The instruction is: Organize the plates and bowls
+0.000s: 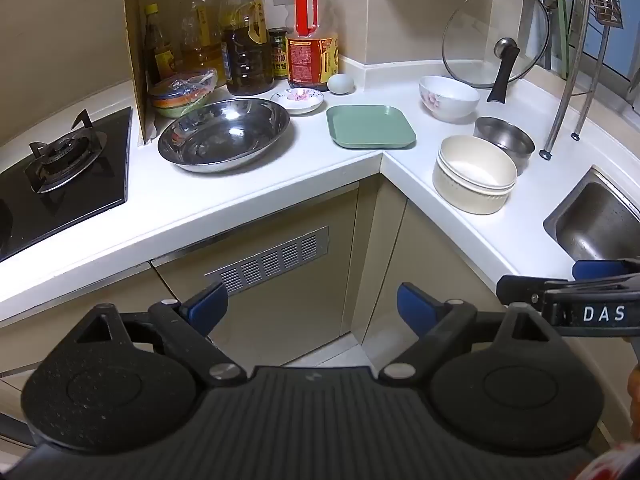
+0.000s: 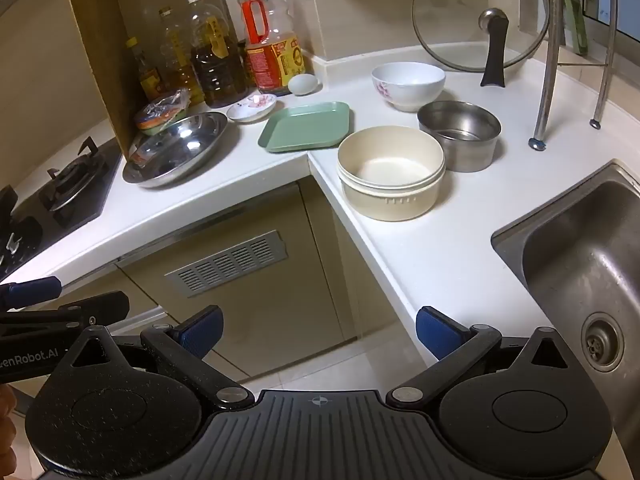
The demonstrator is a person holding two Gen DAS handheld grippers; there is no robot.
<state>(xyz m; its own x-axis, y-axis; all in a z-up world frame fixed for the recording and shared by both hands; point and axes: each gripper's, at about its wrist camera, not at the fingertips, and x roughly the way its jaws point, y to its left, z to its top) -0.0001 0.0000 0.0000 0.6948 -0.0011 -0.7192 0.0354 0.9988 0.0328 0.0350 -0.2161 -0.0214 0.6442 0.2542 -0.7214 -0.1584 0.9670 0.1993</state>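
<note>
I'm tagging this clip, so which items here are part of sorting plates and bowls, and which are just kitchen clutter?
Job: steel basin, small saucer, green plate, floral bowl, steel bowl, cream bowl.
Clutter: oil bottles, egg, glass lid, stove, sink.

The sink [image 2: 568, 264] runs off the right edge in both views; the left wrist view shows only its near corner. The gas hob [image 1: 60, 184] is cut by the left edge. The dish rack [image 1: 600, 4] at far right shows only legs and a basket corner. Bottle labels [image 1: 308, 60] are too small to read. The small saucer [image 1: 297, 100] holds pinkish bits that cannot be identified. The stacked coloured bowls [image 1: 182, 94] sit partly behind the steel basin [image 1: 224, 134].
</note>
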